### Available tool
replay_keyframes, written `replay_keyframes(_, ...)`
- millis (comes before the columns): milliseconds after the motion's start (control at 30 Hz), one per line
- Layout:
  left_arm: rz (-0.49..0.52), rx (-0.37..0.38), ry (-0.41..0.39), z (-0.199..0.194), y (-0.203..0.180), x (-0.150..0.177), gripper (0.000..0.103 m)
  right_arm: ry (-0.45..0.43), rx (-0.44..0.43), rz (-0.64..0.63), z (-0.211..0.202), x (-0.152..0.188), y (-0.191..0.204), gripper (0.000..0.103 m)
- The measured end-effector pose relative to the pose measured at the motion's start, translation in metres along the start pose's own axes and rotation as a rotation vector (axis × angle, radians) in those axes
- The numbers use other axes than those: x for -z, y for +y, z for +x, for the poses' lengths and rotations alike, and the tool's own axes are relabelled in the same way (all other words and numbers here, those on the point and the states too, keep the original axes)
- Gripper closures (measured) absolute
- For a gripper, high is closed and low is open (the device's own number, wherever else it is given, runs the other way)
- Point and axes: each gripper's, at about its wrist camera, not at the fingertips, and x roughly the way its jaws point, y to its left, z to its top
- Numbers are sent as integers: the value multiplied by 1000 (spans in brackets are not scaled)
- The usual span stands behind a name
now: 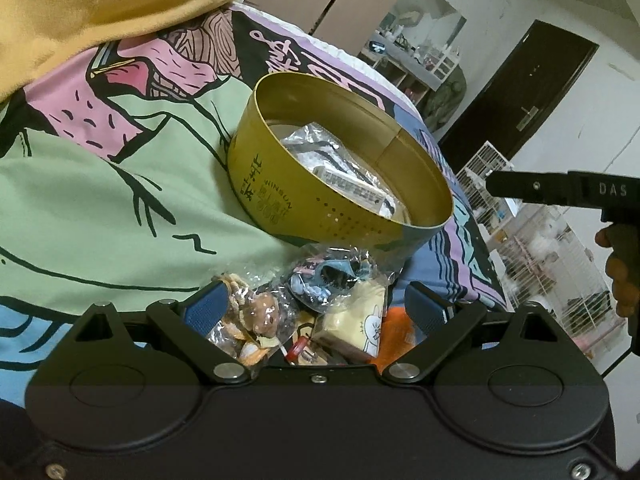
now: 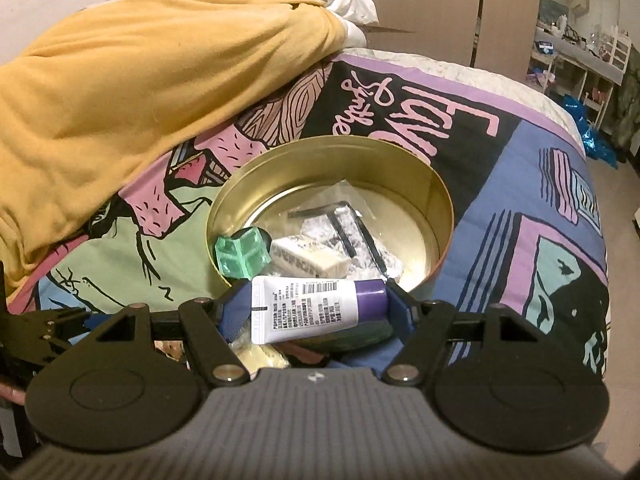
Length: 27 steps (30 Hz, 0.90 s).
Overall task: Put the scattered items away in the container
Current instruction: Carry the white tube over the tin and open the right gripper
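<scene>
A round gold tin (image 1: 280, 192) stands open on the patterned bedspread; it also shows in the right wrist view (image 2: 436, 200). It holds a clear bag with black parts (image 2: 348, 220), a white eraser-like block (image 2: 308, 258) and a green cube (image 2: 240, 254). My right gripper (image 2: 316, 308) is shut on a white tube with a purple cap (image 2: 304, 306), held crosswise just above the tin's near rim. My left gripper (image 1: 316, 312) is open over a pile of bagged small toys: a doll figure (image 1: 264, 316), a blue figure (image 1: 320, 280) and a yellow card pack (image 1: 360, 320).
A yellow blanket (image 2: 140, 80) is heaped at the bed's far left. The bed's edge (image 2: 600, 200) drops off to the right, with floor, shelves and a wire cage (image 1: 560, 264) beyond. The right gripper's body (image 1: 560, 188) shows at the left wrist view's right side.
</scene>
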Motion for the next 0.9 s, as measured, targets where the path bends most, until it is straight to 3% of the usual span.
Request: replay_keyframes(900, -43, 47, -40, -7, 6, 0, 8, 3, 88, 22, 45, -63, 5, 29)
